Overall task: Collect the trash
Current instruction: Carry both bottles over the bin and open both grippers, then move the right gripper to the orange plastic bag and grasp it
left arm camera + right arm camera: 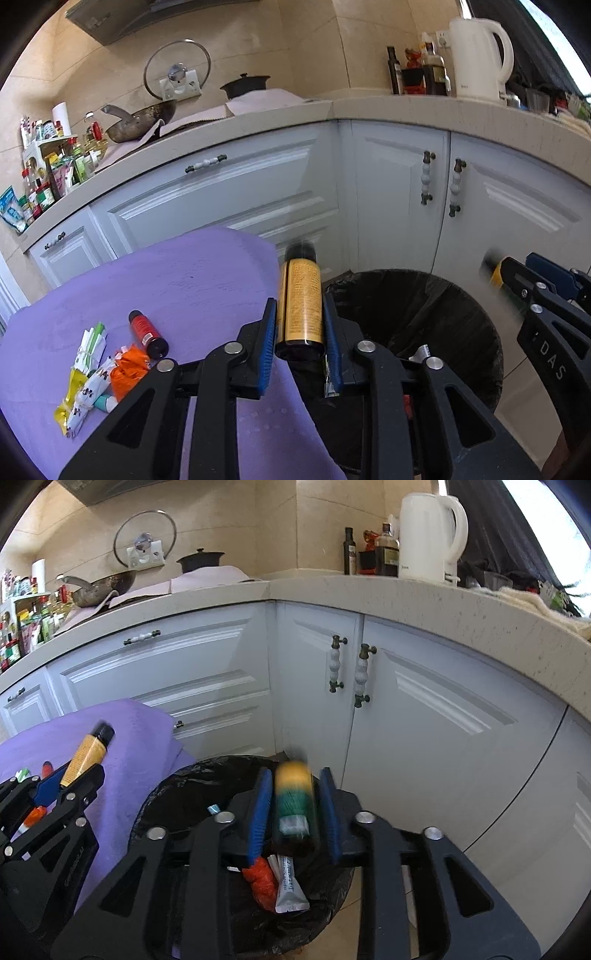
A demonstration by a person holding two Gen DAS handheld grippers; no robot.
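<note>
A gold bottle with a black cap (301, 306) lies between the blue pads of my left gripper (299, 299), at the edge of the purple-covered table (184, 277) beside the black-lined bin (443, 295). The jaws stand slightly wider than the bottle, which looks blurred and loose. My right gripper (294, 771) hangs over the bin (177, 786), open, with a blurred yellow-and-green bottle (293, 801) between its pads and gaps on both sides. In the bin lie an orange-red wrapper (262, 882) and a white tube (290, 886).
On the purple cloth remain a small red bottle (147, 332), white-and-green wrappers (92, 347), an orange wrapper (127, 369) and a yellow packet (68, 402). White cabinet doors (424, 709) stand close behind the bin. The counter holds a kettle (428, 535), a wok (140, 122) and bottles.
</note>
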